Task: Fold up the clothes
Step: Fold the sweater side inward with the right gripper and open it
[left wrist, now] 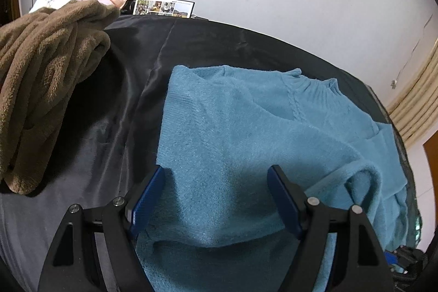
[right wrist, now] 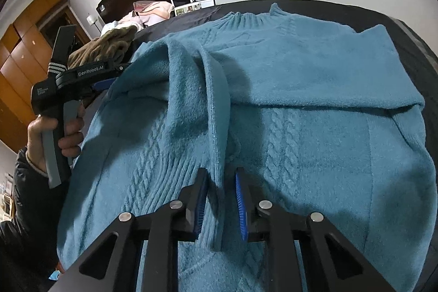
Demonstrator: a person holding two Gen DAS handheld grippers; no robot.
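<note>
While fuzzy cable-knit teal sweater [right wrist: 314,133] lies flat, right claw [right wrist: 219,199] pinches its sleeve; left claw [left wrist: 216,199] wide apart.

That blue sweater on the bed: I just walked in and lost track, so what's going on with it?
A person is folding the blue sweater with a handheld tool in each hand, on a dark sheet. The right tool has a sleeve cuff between its fingers, narrowly parted around it; the sleeve lies across the sweater's front. The left tool hangs open over the sweater's left side, gripping nothing. A brown blanket lies bunched beside it, untouched.
</note>
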